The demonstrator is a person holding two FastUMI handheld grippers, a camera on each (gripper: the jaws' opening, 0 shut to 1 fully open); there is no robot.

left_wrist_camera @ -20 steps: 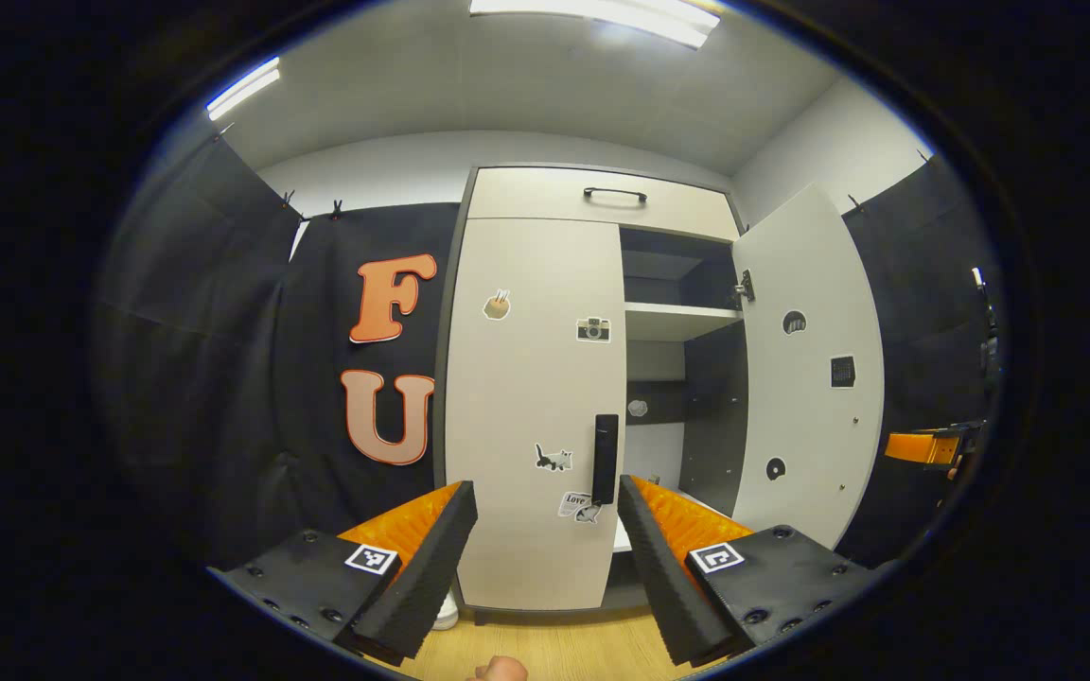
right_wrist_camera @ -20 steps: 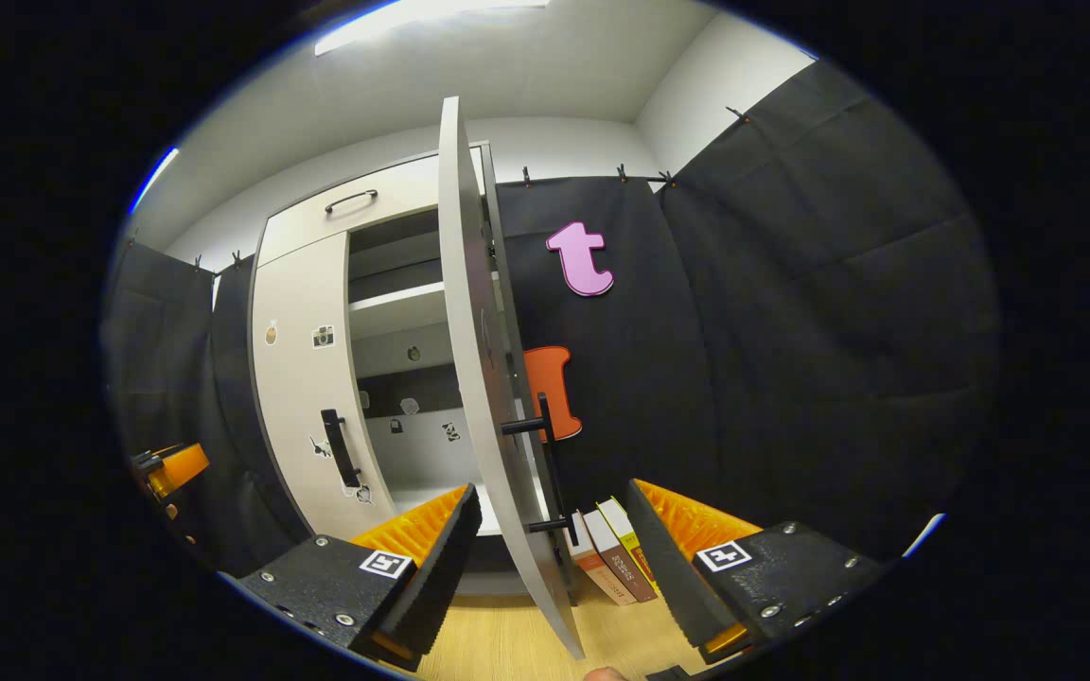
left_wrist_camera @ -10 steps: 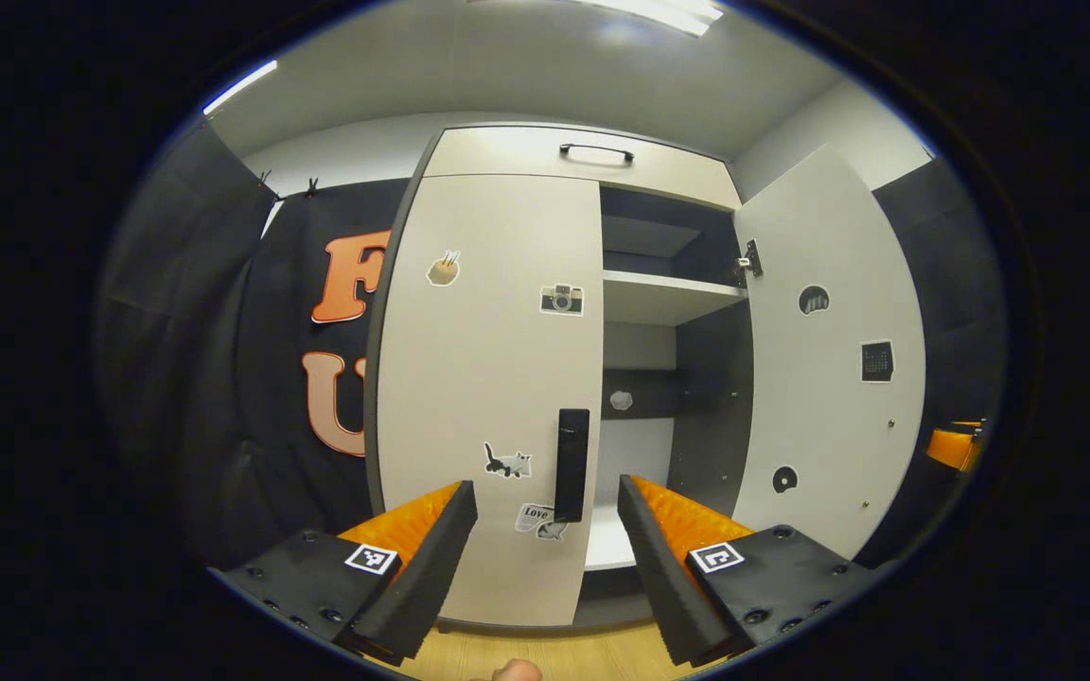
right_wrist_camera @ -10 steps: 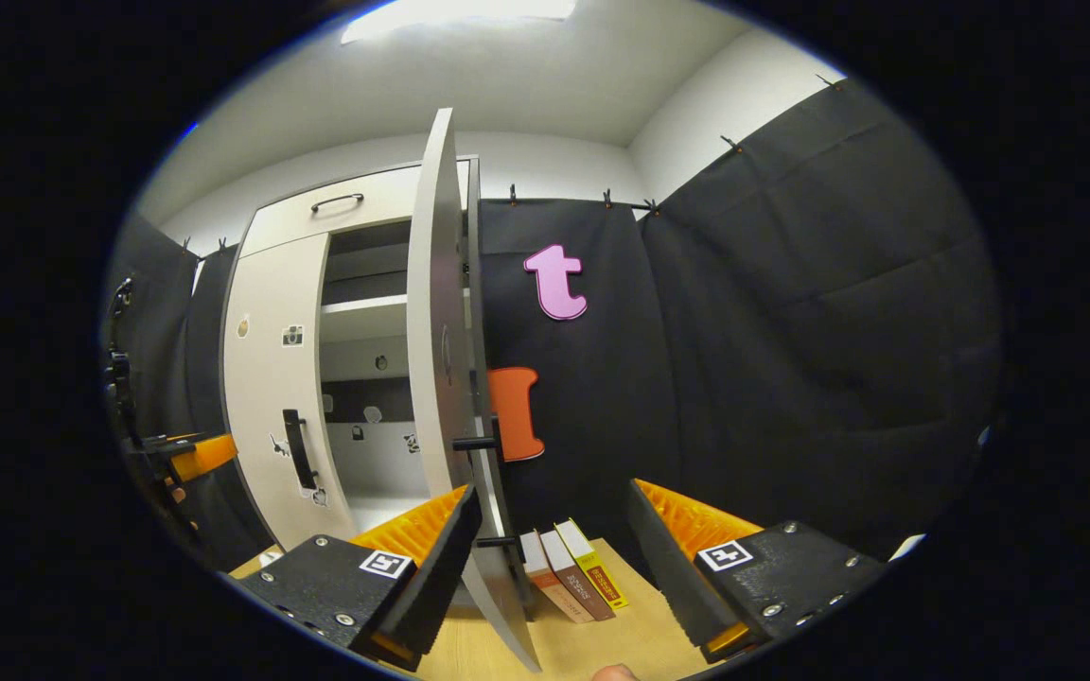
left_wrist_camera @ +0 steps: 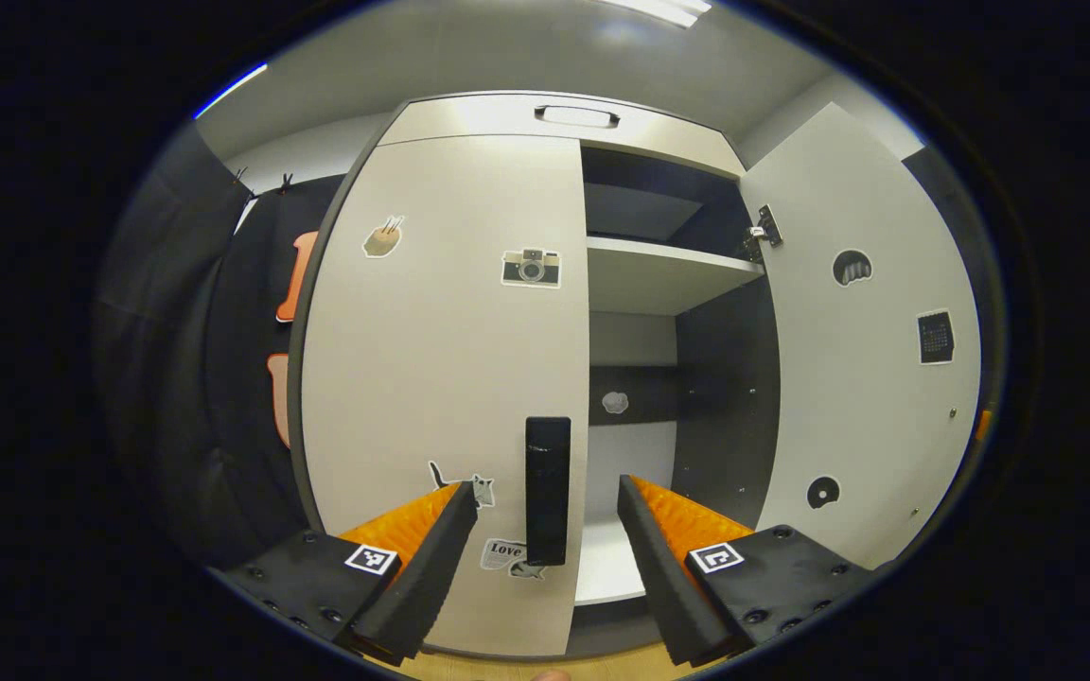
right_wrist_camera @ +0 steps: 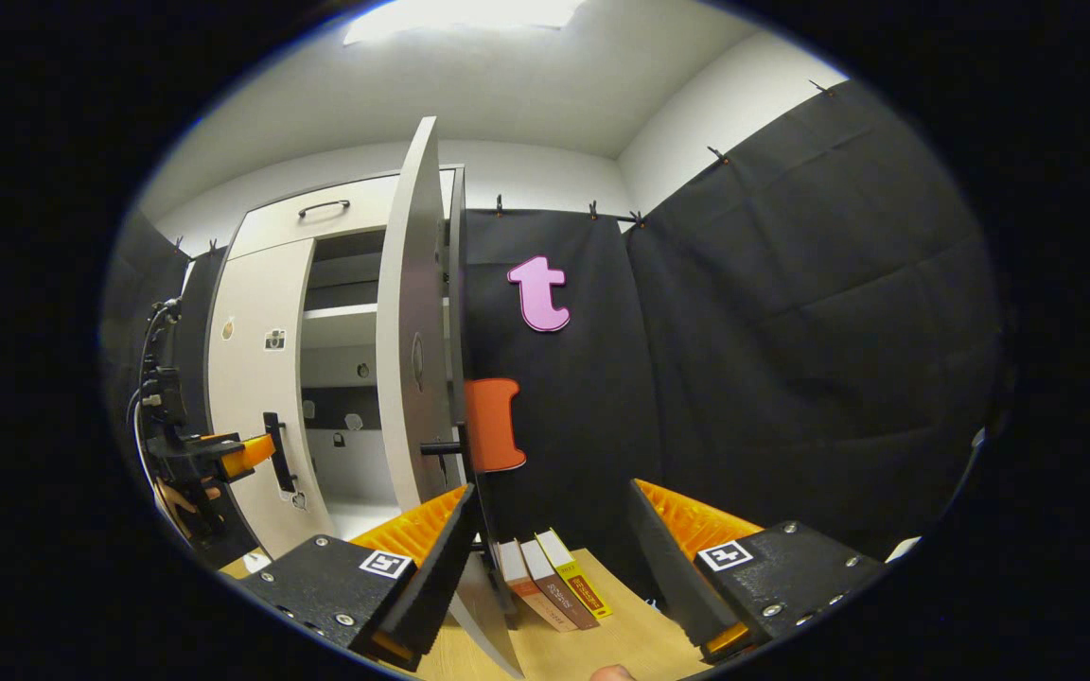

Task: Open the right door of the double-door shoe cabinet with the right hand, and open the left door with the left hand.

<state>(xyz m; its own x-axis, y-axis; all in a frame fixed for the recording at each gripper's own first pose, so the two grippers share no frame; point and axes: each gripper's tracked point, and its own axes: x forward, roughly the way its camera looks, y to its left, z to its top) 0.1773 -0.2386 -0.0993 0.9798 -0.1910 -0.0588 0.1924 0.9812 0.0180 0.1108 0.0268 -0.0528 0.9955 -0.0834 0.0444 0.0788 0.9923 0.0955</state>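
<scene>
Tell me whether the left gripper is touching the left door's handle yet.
Apart. In the left gripper view, the left gripper is open and the black handle stands between its fingers with door surface showing on both sides. The right gripper view puts it just short of the handle.

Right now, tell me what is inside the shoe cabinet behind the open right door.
Behind the open right door: a bare white shelf, small stickers on the back panel. The closed left door covers the rest.
</scene>
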